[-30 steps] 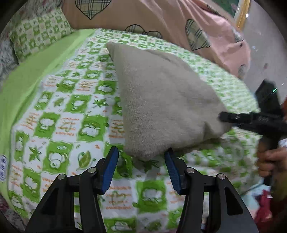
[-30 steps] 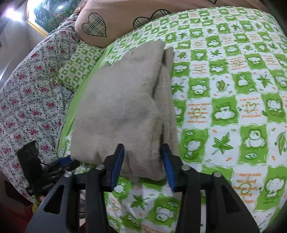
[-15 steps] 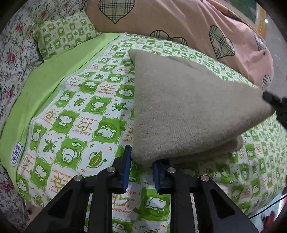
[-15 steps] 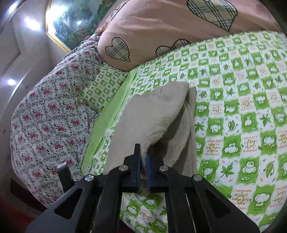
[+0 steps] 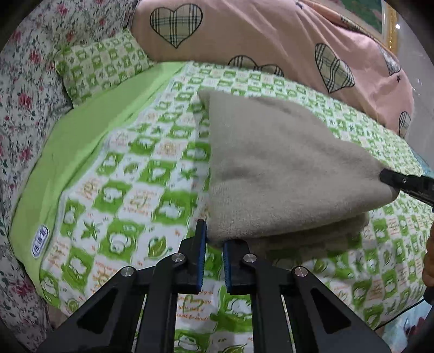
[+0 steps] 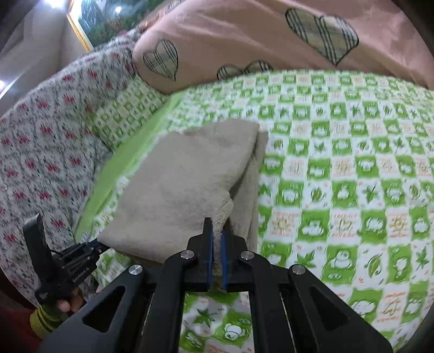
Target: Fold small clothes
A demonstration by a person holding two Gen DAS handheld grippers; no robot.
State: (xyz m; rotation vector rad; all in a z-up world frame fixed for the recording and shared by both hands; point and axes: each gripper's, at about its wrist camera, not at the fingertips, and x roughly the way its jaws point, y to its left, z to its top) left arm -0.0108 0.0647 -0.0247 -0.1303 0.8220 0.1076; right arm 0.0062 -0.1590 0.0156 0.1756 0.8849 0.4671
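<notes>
A beige fleecy cloth lies folded in layers on the green-and-white bedspread. My left gripper is at the cloth's near left corner. Its jaws are closing, and the blue pads pinch the top layer's edge. In the right wrist view the same cloth runs away from my right gripper, which is shut on the near right corner and holds it a little above the layers beneath. The left gripper shows at the cloth's other near corner. The right gripper's tip bites the cloth at the far right.
A pink quilt with plaid hearts is heaped at the head of the bed, with a green check pillow beside it. Floral bedding borders the left side. A framed picture hangs behind. A hand grips the left handle.
The left jaws came together on the cloth's near corner. The right jaws shut fully on their corner and rose, lifting the top layer off the lower ones.
</notes>
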